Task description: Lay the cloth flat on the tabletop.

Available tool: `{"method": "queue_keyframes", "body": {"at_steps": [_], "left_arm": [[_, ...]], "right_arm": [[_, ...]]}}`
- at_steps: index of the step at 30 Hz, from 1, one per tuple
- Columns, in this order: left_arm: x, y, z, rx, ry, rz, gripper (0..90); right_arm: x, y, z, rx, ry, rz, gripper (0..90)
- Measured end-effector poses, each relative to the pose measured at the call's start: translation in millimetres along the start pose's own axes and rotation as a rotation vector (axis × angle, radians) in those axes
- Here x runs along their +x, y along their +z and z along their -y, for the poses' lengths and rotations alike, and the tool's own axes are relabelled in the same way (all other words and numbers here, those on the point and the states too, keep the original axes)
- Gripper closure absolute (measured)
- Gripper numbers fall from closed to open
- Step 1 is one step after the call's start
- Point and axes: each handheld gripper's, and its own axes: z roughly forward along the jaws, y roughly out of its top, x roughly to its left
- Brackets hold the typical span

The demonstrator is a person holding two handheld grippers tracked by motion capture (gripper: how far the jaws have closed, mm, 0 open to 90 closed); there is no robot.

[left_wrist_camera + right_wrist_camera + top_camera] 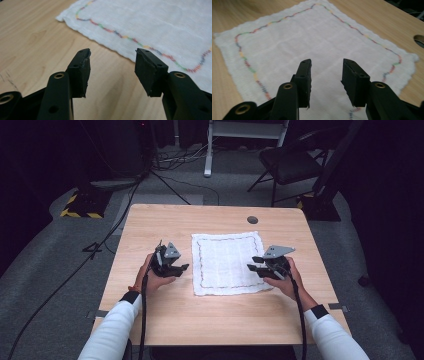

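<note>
A white square cloth (pixel 227 262) with a multicoloured stitched border lies flat in the middle of the wooden table (pixel 200 315). My left gripper (pixel 182 268) hovers just off the cloth's left edge, jaws open and pointing at it. In the left gripper view the left gripper (pixel 112 53) stands over bare wood with the cloth's edge (pixel 150 27) just ahead, nothing between the pads. My right gripper (pixel 252 263) is over the cloth's right edge. In the right gripper view the right gripper (pixel 327 62) is open above the cloth (pixel 312 42), gripping nothing.
A round cable hole (pixel 252 219) sits in the table top behind the cloth, and the same hole (pixel 419 38) appears at the right edge of the right gripper view. A dark chair (pixel 290 162) and floor cables (pixel 100 245) lie beyond the table.
</note>
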Motion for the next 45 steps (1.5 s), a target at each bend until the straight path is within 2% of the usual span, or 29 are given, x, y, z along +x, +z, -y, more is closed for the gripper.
{"method": "queue_keyframes", "body": {"at_steps": [3, 6, 7, 9, 10, 11, 13, 15, 21, 27, 30, 35, 40, 42, 45], "left_arm": [[-8.3, -2.5, 6.4, 0.01, 0.004, 0.018, 42.6], [-11.3, -5.1, 14.7, 0.011, -0.003, 0.015, 38.4], [-10.7, -5.5, 17.5, 0.021, -0.006, 0.018, 37.5], [-7.1, -6.4, 22.9, 0.035, -0.04, 0.031, 32.9], [-5.0, -7.6, 25.7, 0.031, -0.059, 0.032, 30.9], [-4.0, -8.7, 28.7, 0.022, -0.062, 0.021, 30.9], [-2.3, -8.7, 33.2, 0.036, -0.051, 0.01, 30.6], [-0.8, -7.4, 36.8, 0.048, -0.056, 0.001, 29.5], [3.7, -6.3, 44.1, 0.048, -0.074, -0.008, 28.2], [10.8, -2.9, 50.1, 0.062, -0.098, -0.01, 26.9], [11.7, -2.4, 50.8, 0.055, -0.108, -0.01, 25.8], [13.6, -1.1, 52.2, 0.048, -0.117, -0.009, 22.9], [17.1, 1.2, 55.2, 0.029, -0.14, 0.011, 19.3], [18.6, 1.7, 56.1, 0.026, -0.146, 0.017, 17.8], [19.0, 1.7, 55.9, 0.029, -0.148, 0.017, 17.6]], "right_arm": [[16.0, 2.7, -3.4, -0.002, -0.03, -0.045, 57.6], [31.0, 8.2, -7.7, -0.003, -0.049, -0.08, 54.2], [36.3, 10.8, -9.2, -0.003, -0.059, -0.094, 53.0], [47.6, 16.9, -12.2, 0.004, -0.082, -0.113, 50.4], [58.8, 23.9, -14.7, 0.003, -0.104, -0.149, 49.5], [58.8, 23.9, -14.7, 0.003, -0.104, -0.149, 49.5], [69.8, 31.3, -17.8, 0.007, -0.125, -0.177, 48.3], [80.2, 39.0, -21.1, 0.01, -0.144, -0.206, 48.4], [105.3, 64.3, -29.7, 0.022, -0.192, -0.266, 51.4], [127.8, 82.0, -38.2, 0.023, -0.238, -0.312, 53.8], [137.1, 91.8, -39.0, 0.046, -0.266, -0.309, 55.2], [141.9, 103.7, -41.3, 0.054, -0.25, -0.286, 58.8], [140.8, 108.2, -44.8, 0.06, -0.232, -0.249, 76.3], [141.8, 109.0, -45.5, 0.062, -0.246, -0.236, 83.5], [142.1, 110.5, -47.0, 0.066, -0.244, -0.23, 86.3]]}}
